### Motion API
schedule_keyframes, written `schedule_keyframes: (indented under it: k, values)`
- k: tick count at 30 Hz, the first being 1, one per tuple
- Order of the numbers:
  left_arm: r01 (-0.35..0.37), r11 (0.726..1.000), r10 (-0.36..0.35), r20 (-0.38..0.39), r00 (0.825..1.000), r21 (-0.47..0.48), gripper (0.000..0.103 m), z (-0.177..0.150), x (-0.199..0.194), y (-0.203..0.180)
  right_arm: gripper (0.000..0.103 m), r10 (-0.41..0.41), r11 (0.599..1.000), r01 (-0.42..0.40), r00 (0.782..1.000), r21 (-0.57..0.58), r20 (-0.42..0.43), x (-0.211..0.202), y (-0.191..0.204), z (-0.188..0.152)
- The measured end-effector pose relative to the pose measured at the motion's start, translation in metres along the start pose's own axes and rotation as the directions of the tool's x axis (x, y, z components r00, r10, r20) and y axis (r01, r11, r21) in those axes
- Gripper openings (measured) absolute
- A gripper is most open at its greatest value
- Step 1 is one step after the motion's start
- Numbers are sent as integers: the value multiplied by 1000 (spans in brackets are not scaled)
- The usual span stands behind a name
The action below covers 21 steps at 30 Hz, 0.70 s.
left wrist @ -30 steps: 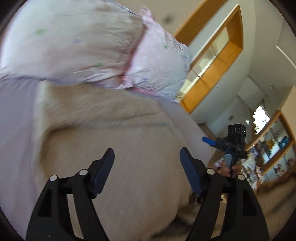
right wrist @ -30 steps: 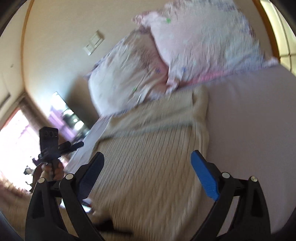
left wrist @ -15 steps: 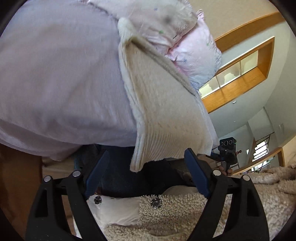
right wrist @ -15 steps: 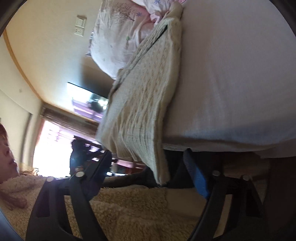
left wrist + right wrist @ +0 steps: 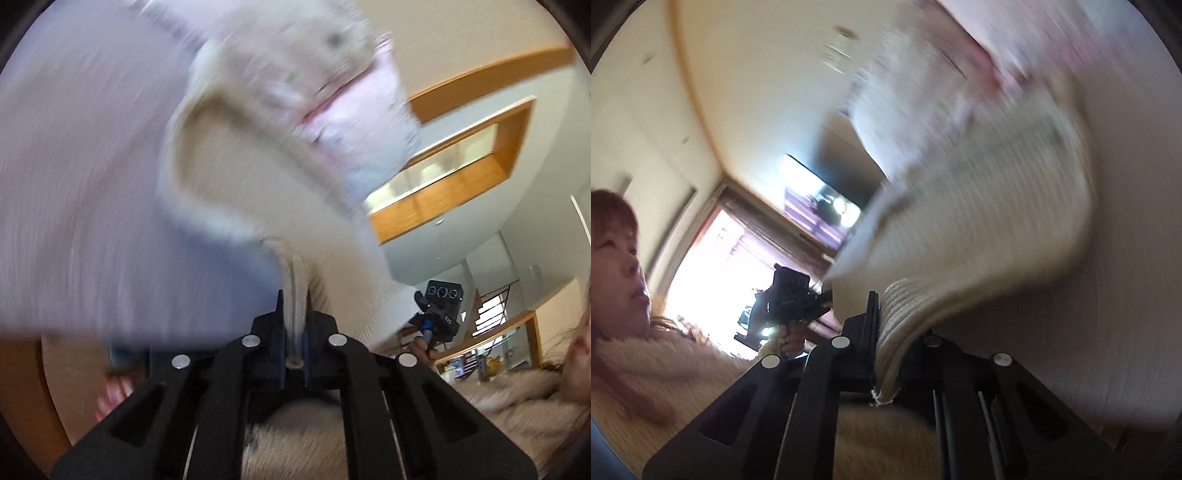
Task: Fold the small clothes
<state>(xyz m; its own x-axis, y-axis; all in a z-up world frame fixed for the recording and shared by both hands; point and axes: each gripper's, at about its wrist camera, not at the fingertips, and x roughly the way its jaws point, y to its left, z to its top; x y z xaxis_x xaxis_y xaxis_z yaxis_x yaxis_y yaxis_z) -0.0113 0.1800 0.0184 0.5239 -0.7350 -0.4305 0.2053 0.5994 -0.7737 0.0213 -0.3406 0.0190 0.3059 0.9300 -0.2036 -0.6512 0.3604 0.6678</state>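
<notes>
A cream ribbed knit garment (image 5: 258,192) lies on a pale lilac bed sheet (image 5: 74,184), its near hem lifted. My left gripper (image 5: 294,325) is shut on the hem's left corner, cloth pinched between its blue pads. My right gripper (image 5: 886,332) is shut on the hem's right corner; the knit (image 5: 997,206) curves up from it. Each gripper also shows in the other's view, the right one (image 5: 439,306) and the left one (image 5: 794,295), both holding the same edge. Both views are motion-blurred.
Pink and white floral pillows (image 5: 354,110) lie at the head of the bed beyond the garment. The person in a fleece top (image 5: 646,369) stands at the foot of the bed. A wooden bed frame (image 5: 51,387) shows below the sheet.
Both grippers went from open at the hanging hem to shut on it. They now lift the hem up and forward over the bed, and the garment starts to fold over.
</notes>
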Motion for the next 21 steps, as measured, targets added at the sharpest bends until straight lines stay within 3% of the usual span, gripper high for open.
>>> schedule_keyframes:
  k: [3,6,8,9,10,11,12,13,14,17,21]
  values:
    - [-17,996,8,104,995,88,6,68,-4,-23,9,-62,994,71,993,-87,98,13,-1,71]
    - [-85,991,58,234,970,108,6,141,7,-28,8,-161,983,175,967,-53,198,39,-34,138]
    - [-149,987,125,305,944,56,8,188,30,-18,9,-302,952,304,921,29,245,56,-65,169]
    - [-185,982,168,320,932,24,13,205,43,-11,14,-396,918,383,888,99,235,70,-88,184]
    - [-201,980,189,319,929,4,28,214,49,-5,35,-452,892,433,869,134,200,80,-103,191]
    - [-216,976,216,305,928,-34,40,224,57,5,55,-532,842,504,835,192,139,90,-121,196]
    - [-226,972,236,296,926,-66,65,227,59,12,91,-562,818,525,817,237,129,91,-128,192]
    - [-234,967,254,285,924,-105,78,227,56,21,99,-558,819,513,817,257,146,87,-129,187]
    - [-230,967,252,276,927,-111,78,224,51,28,99,-527,841,477,830,256,182,81,-128,179]
    - [-298,950,312,223,924,-93,80,211,42,46,102,-531,840,479,822,255,204,74,-123,171]
    - [-309,941,324,100,941,-140,79,198,54,70,102,-487,856,428,857,291,171,77,-129,164]
